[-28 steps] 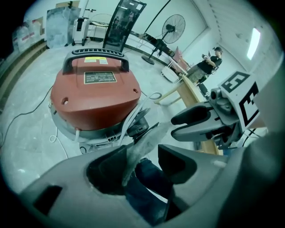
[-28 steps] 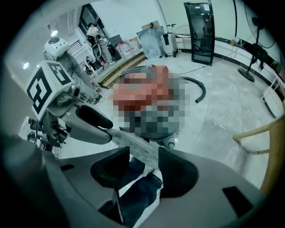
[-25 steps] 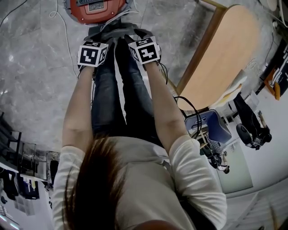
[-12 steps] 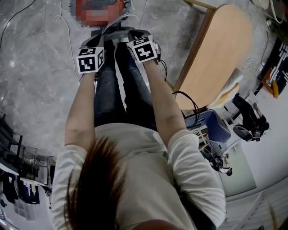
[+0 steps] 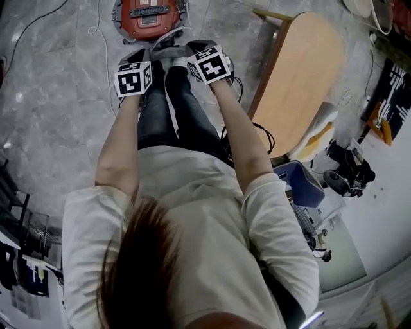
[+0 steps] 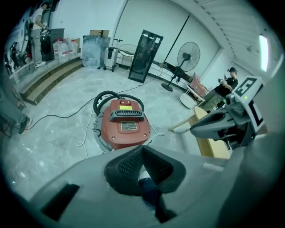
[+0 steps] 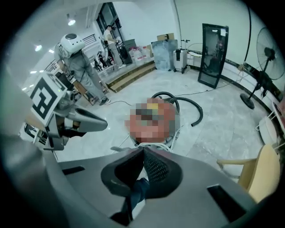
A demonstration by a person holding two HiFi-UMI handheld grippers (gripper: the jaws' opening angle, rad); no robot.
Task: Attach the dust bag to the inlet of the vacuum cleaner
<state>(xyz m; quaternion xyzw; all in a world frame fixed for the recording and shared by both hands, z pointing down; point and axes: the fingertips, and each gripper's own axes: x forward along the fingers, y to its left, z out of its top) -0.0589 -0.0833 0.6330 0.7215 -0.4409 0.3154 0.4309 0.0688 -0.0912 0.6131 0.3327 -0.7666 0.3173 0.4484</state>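
Vacuum cleaner (image 5: 149,14) ahead (floor (image 5: 51,115) beside free).

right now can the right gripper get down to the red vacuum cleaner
Probably yes: the red vacuum cleaner sits on the floor just ahead of and below the right gripper, with nothing seen blocking the way. Its fingers are shut.

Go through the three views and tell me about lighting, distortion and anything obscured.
Head view: flat, muted light, no hard shadows on the floor. Left gripper view: strong fisheye with black corners, vacuum cleaner sharp at centre, ceiling light glaring at upper right. Right gripper view: same fisheye and dark corners; a mosaic patch hides most of the vacuum cleaner.
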